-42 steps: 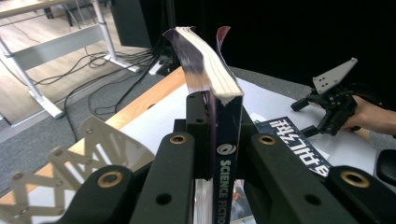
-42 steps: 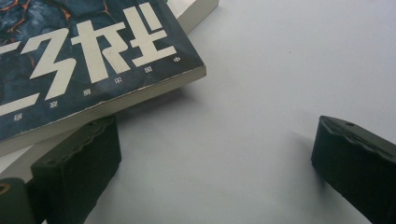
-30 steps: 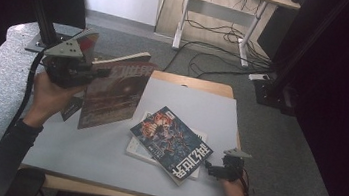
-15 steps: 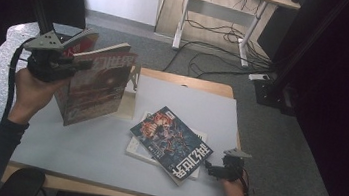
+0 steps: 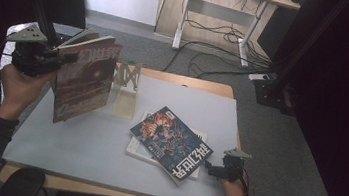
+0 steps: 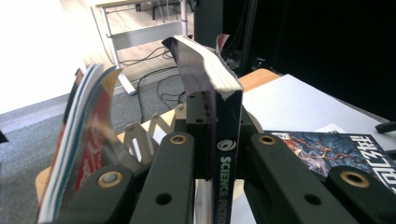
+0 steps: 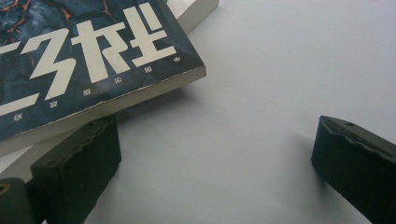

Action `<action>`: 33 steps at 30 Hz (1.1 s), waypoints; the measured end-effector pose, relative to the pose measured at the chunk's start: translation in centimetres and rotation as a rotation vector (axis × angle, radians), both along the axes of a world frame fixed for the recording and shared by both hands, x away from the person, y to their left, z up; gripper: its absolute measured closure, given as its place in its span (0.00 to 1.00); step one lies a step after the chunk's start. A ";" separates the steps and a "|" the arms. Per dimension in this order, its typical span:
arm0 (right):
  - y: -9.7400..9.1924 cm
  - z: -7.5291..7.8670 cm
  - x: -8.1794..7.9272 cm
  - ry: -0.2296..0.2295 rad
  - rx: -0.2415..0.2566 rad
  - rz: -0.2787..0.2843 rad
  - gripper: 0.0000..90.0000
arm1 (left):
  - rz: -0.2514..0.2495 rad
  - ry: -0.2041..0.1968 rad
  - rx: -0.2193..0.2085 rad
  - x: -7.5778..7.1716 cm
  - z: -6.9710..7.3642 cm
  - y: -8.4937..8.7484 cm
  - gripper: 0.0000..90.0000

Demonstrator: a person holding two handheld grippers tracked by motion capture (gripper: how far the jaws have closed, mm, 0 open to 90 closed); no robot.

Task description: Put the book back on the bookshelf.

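Observation:
My left gripper (image 5: 59, 58) is shut on the spine of a red-covered magazine (image 5: 84, 82), holding it upright in the air over the table's left side. In the left gripper view the black jaws clamp the dark spine of that magazine (image 6: 224, 163), and loose pages (image 6: 79, 140) fan out to the left. A dark blue magazine (image 5: 172, 143) lies on a white book (image 5: 136, 148) mid-table. My right gripper (image 5: 219, 170) rests open at the front right, beside that magazine's corner (image 7: 93, 60). Nothing lies between its fingers (image 7: 74, 163).
A pale wooden stand with zigzag cut-outs (image 5: 125, 89) stands at the back of the grey table (image 5: 82, 137), just right of the held magazine; it also shows behind the jaws as the stand (image 6: 149, 130). Desk legs and cables (image 5: 207, 57) lie on the floor beyond.
My left gripper has carried the red magazine leftward, uncovering the wooden stand behind it. The right gripper and the blue magazine have stayed put.

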State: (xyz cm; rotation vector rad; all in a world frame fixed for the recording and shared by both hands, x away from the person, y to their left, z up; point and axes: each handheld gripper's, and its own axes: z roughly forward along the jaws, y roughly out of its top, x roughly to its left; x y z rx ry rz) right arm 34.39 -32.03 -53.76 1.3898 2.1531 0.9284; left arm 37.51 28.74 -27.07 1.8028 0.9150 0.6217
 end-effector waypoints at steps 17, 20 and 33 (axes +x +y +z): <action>0.0 0.0 0.0 0.001 0.000 0.002 0.01 | 0.041 0.016 0.004 3.0 -1.6 -1.5 0.93; 0.0 0.0 0.0 0.001 0.000 0.002 0.01 | 0.045 0.014 -0.003 3.7 -1.9 -1.8 0.93; 0.0 0.0 0.0 0.000 0.000 0.000 0.01 | 0.090 -0.015 -0.020 6.2 -3.3 -3.3 0.93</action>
